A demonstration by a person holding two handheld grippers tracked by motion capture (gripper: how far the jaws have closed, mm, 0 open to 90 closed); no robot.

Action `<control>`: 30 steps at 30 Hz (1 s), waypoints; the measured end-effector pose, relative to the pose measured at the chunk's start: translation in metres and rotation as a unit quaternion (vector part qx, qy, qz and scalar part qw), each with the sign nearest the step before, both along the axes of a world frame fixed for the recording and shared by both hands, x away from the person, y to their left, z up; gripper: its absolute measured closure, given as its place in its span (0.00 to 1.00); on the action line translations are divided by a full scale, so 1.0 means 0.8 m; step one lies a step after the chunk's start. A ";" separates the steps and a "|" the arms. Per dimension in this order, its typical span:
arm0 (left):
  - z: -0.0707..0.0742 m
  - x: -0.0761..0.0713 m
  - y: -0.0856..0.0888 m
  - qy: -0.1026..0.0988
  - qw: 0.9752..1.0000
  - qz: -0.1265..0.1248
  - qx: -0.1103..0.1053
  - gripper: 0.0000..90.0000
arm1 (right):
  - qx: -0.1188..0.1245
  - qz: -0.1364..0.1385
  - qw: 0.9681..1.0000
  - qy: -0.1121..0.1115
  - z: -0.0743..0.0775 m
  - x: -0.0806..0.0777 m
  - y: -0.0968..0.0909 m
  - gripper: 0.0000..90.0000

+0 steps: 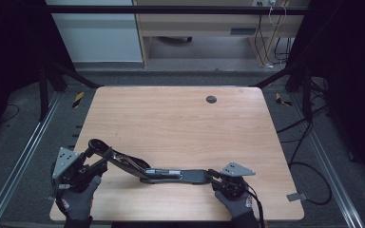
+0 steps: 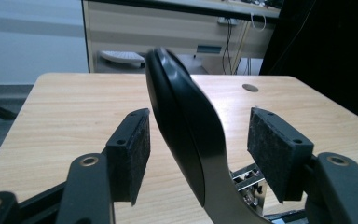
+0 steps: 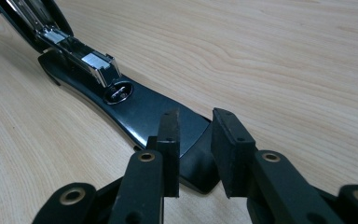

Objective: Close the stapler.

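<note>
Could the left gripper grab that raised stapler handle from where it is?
Probably yes: the stapler handle already stands between the left gripper's open jaws, clear of both pads, with nothing in the way.

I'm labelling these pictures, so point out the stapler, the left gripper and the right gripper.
stapler [image 3: 140, 109], right gripper view, on its black base.
left gripper [image 2: 198, 140], left gripper view, midway between its pads.
right gripper [image 3: 195, 140], right gripper view, midway between its fingertips.

I see the pale wooden table [image 1: 180, 118] under the high view, a round dark grommet [image 1: 211, 99] set near its far edge. Beyond it, I make out a light wood desk [image 1: 204, 23] with cables [image 1: 271, 42] hanging at its right. Metal rails [image 1: 19, 161] flank the table on grey carpet [image 1: 309, 156], with black-and-yellow tape [image 1: 78, 99] marking the left floor.
</note>
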State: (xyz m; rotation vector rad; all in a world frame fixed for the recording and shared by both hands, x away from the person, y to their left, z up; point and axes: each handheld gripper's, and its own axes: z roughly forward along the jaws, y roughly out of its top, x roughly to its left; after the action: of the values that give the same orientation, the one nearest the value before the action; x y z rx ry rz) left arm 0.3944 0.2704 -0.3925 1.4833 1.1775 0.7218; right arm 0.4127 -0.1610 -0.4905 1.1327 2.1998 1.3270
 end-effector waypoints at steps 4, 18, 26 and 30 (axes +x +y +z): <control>-0.008 0.005 -0.004 0.008 1.000 0.000 0.004 0.43 | 0.000 0.001 1.000 0.007 -0.002 -0.001 0.002 0.90; -0.014 0.008 -0.005 0.009 1.000 0.007 0.006 0.60 | -0.002 0.017 0.999 0.031 -0.013 0.001 0.010 1.00; -0.014 0.007 -0.007 0.008 1.000 0.011 0.000 0.64 | -0.005 0.019 0.999 0.033 -0.016 0.003 0.013 1.00; -0.013 0.007 -0.007 0.009 1.000 0.011 -0.004 0.65 | -0.005 0.018 0.999 0.036 -0.017 0.004 0.014 1.00</control>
State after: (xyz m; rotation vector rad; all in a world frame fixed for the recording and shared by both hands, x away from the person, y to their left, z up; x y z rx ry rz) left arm 0.3996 0.2647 -0.4032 1.4745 1.2121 0.7191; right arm 0.4157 -0.1495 -0.5039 1.1587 2.2852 1.3073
